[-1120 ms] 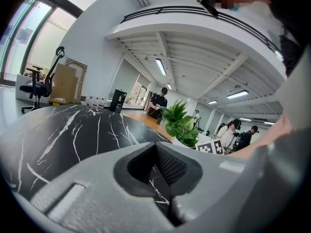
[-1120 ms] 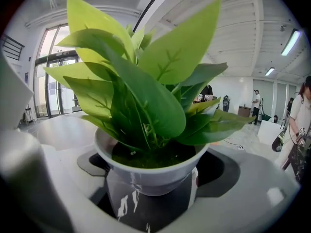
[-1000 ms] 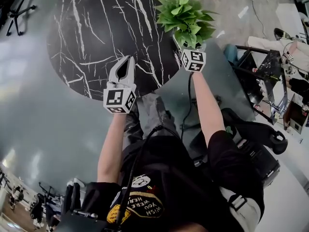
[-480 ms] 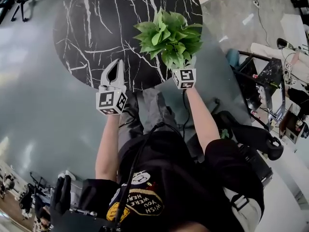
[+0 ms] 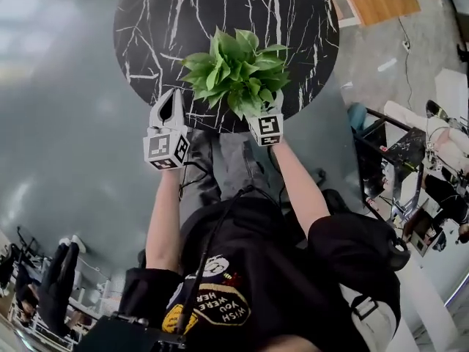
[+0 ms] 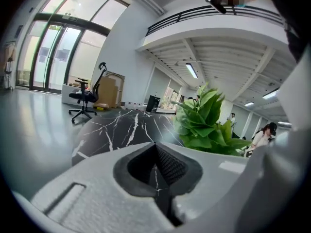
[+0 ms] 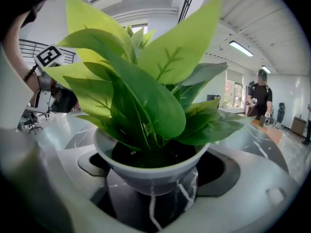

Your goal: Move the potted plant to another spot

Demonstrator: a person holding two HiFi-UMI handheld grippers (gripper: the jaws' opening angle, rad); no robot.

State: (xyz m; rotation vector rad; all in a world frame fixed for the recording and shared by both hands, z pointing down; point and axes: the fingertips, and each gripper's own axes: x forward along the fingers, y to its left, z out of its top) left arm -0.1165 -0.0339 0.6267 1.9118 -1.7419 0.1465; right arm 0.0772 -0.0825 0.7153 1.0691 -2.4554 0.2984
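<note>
1. Black round tabletop (image 5: pixel 293 20) with white veins stands on a grey floor (image 5: pixel 66 123); the person is at its near edge.
2. The potted plant (image 5: pixel 234 68) sits upright in the right tongs (image 5: pixel 261 118), which are closed around its white pot (image 7: pixel 150 171) just under the rim.
3. The plant is over the near part of the tabletop; I cannot tell whether its base touches the marble.
4. The left tongs (image 5: pixel 174 103) are closed with nothing in them, just beside the leaves on their left.
5. The plant lies straight ahead of the right tongs, stem vertical, with bare marble beyond it. I judge that the right hand alone can set it down there, if the pot is kept level.
</note>
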